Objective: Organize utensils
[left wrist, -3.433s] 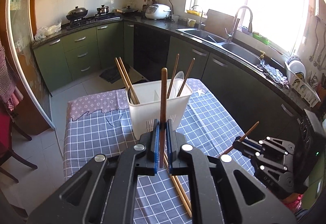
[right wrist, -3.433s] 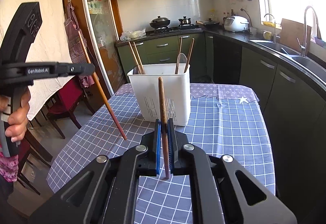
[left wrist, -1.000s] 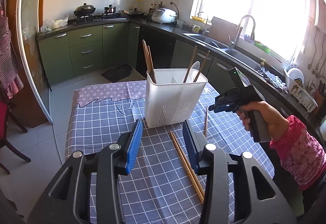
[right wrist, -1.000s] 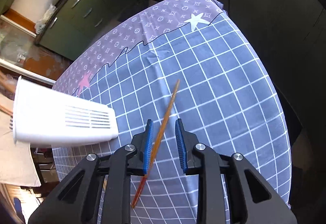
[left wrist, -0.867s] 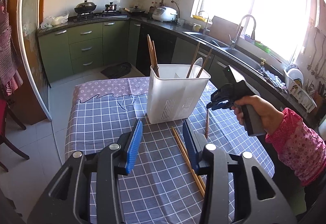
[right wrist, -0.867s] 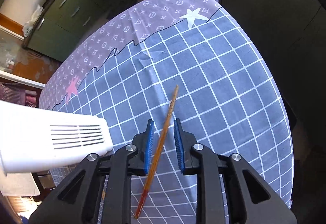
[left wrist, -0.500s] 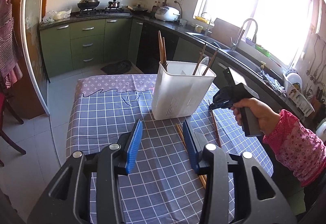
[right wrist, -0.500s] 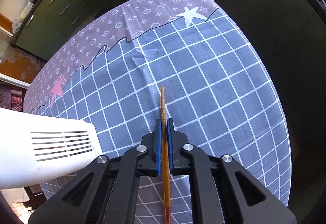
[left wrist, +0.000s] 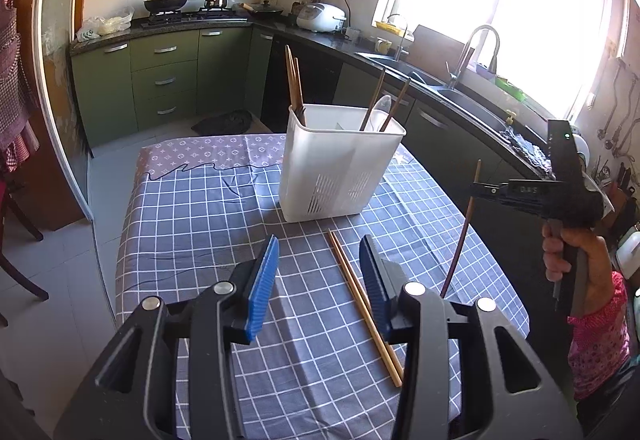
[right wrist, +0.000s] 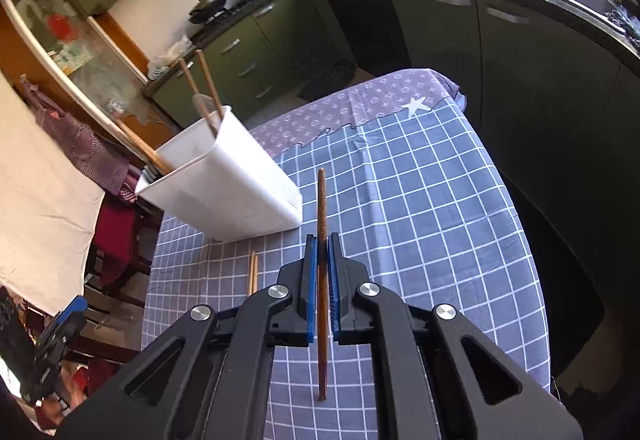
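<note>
**Right fingers clamp one chopstick above the cloth**

The right gripper (right wrist: 320,272) has its fingers (right wrist: 308,280) pressed tight on a dark chopstick (right wrist: 321,199), lifted off the tabletop (left wrist: 192,207) near its right edge. The left gripper (left wrist: 318,272) hangs with fingers apart and nothing between them. Below it two light chopsticks (left wrist: 360,296) lie side by side on the checked cloth. The white holder (left wrist: 336,175) stands just behind them, with bare cloth to its left.

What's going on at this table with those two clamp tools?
A person is sorting chopsticks into a white utensil holder. The right gripper is shut on a dark chopstick, lifted off the checked tablecloth. The left gripper is open and empty above a light pair of chopsticks lying on the cloth.
</note>
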### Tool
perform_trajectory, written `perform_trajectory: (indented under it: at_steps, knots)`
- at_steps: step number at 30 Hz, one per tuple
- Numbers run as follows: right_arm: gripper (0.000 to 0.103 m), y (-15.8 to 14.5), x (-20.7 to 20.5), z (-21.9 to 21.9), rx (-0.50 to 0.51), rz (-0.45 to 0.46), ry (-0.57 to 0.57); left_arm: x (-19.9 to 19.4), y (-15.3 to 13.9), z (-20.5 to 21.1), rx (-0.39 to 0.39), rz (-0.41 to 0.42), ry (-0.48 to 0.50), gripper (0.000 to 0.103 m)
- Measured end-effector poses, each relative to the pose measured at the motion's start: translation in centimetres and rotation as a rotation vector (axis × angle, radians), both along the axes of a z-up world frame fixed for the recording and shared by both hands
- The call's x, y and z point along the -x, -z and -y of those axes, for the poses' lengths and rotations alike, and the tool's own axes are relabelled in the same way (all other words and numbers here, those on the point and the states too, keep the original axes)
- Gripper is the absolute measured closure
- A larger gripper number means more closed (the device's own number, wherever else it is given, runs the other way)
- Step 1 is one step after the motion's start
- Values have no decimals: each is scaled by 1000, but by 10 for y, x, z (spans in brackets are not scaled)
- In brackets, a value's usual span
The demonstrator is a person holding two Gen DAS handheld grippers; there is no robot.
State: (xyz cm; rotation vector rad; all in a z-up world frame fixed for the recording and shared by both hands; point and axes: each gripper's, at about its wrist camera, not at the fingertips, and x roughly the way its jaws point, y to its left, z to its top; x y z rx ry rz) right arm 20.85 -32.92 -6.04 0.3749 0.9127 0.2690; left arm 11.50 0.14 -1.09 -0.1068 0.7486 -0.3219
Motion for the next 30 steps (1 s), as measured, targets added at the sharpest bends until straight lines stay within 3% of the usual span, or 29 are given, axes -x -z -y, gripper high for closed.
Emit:
perform_trajectory:
  at_steps: [10, 16, 24, 28, 30]
  knots:
    - [97, -44, 52, 0, -14, 167, -85, 4, -4, 12, -26, -9, 2, 63]
    - [97, -101, 55, -1, -33, 277, -112, 1, -2, 16, -24, -19, 5, 63]
    - [97, -194, 25, -17, -25, 503, -68, 0, 2, 17, -18, -28, 3, 62]
    - [97, -211, -7, -35, 30, 582, -19, 3, 3, 17, -12, -29, 3, 60]
    - [97, -207, -29, -46, 57, 574, -20, 5, 4, 16, -14, -31, 0, 59]
